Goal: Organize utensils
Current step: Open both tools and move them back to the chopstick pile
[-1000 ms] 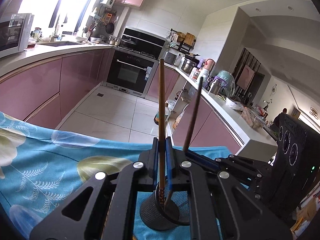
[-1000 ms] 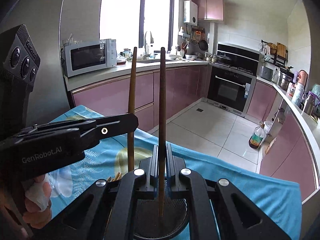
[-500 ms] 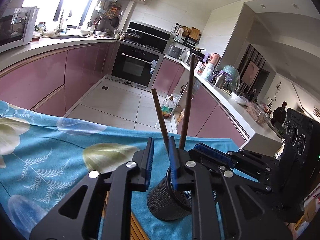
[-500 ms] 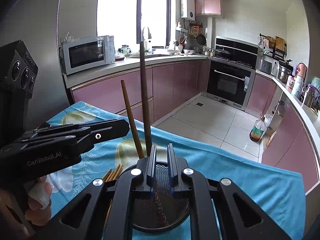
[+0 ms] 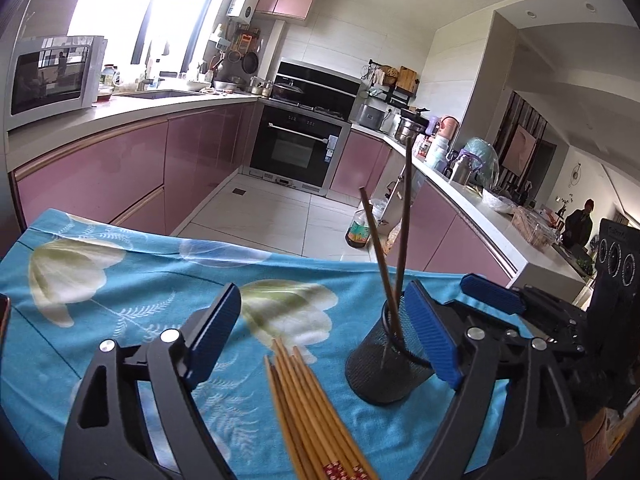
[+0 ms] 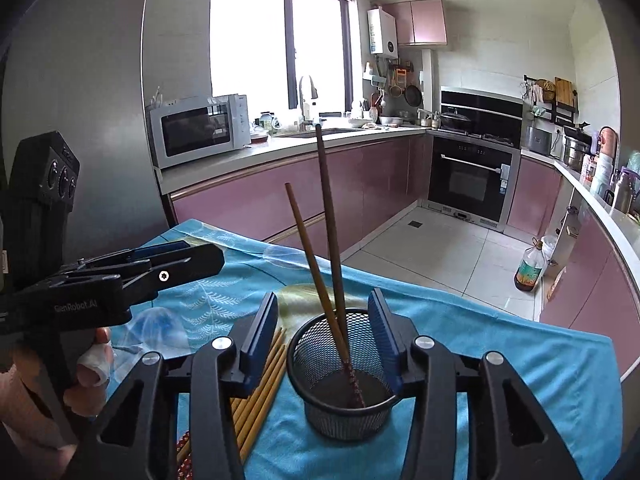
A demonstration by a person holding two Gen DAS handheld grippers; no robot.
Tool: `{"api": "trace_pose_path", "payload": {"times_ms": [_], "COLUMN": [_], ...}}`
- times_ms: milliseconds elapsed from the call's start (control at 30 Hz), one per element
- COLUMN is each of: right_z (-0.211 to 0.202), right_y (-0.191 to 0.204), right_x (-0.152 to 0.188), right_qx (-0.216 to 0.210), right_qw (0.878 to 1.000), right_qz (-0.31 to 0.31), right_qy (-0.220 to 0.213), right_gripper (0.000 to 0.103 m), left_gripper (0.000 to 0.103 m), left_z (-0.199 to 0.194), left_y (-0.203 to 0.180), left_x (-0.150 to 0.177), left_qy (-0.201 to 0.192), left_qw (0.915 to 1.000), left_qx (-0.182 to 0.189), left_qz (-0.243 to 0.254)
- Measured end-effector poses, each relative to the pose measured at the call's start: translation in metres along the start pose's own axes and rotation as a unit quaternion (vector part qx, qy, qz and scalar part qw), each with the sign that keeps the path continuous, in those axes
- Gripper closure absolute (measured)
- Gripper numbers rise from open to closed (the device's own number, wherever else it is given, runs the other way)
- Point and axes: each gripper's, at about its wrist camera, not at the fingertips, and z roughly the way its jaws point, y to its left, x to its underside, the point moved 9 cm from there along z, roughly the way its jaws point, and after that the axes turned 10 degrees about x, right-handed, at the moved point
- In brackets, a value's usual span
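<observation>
A black mesh cup stands on the blue flowered cloth; it also shows in the left wrist view. Two chopsticks stand loose in it, leaning against its rim, also seen in the left wrist view. A bundle of several light wooden chopsticks lies flat on the cloth left of the cup, partly hidden in the right wrist view. My left gripper is open and empty above the bundle. My right gripper is open and empty, its jaws on either side of the cup.
The cloth-covered table ends at its far edge above a tiled floor. Pink kitchen cabinets, a microwave and an oven stand beyond. An oil bottle stands on the floor. A person stands far right.
Both grippers let go of their chopsticks and opened wide. The two chopsticks dropped into the mesh cup and now lean loose. The left gripper moved left, over the bundle.
</observation>
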Motion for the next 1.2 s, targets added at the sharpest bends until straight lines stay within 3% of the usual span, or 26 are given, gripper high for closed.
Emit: {"api": "trace_pose_path", "payload": {"times_ms": [200,633,900,1200], "right_z": [-0.011,0.000,0.018,0.029], "right_y": [0.019,0.060,0.064,0.059], "right_x": [0.014,0.080,0.114,0.125], "right_qx": [-0.020,-0.049,-0.044,-0.033], "right_qw": [1.000,0.994,0.987,0.984], "right_qz": [-0.007,-0.036,-0.022,-0.013], "right_qy": [0.007,0.092,0.150,0.175], "right_gripper": [0.050,0.051,0.061,0.069], "left_gripper": [0.015,0.016,0.023,0.027], "left_z": [-0.025,-0.033,-0.014,-0.001], "left_y": [0.020,0.037,0.041,0.047], "left_x": [0.023,0.080,0.119,0.140], "left_qy": [0.019,0.090,0.155,0.194], "left_qw": [0.9994,0.9951,0.9870,0.9796], "left_qx": [-0.027,-0.040,-0.042,-0.051], "left_qz": [0.010,0.010,0.004,-0.004]}}
